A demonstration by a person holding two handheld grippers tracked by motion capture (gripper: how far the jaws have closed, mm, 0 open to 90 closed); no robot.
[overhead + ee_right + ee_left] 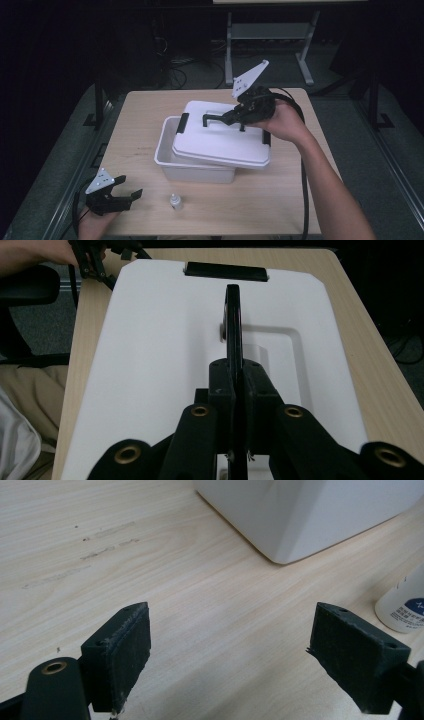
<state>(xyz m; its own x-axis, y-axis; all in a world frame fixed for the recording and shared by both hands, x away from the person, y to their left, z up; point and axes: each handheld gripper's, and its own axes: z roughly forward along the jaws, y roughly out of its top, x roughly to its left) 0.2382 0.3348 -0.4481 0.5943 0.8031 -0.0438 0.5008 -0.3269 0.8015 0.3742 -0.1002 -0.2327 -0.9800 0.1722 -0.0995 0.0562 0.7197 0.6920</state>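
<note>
White lid (220, 137) sits askew over the white bin (167, 152) at the table's (285, 200) centre, its right end raised off the rim and the bin's near-left corner left uncovered. Black handle (220, 120) on the lid's top is grasped by the right gripper (239, 119), which comes in from three o'clock; the right gripper view shows both jaws clenched flat against the handle (233, 320) with the lid (150, 365) spread beneath. Black latch (183, 122) stands at the lid's nine o'clock end. Left gripper (125, 192) rests at the table's seven o'clock corner, well apart from the bin, its jaws released and wide with bare wood between them. Small white bottle (175, 201) stands upright at six o'clock of the bin, near the front edge.
</note>
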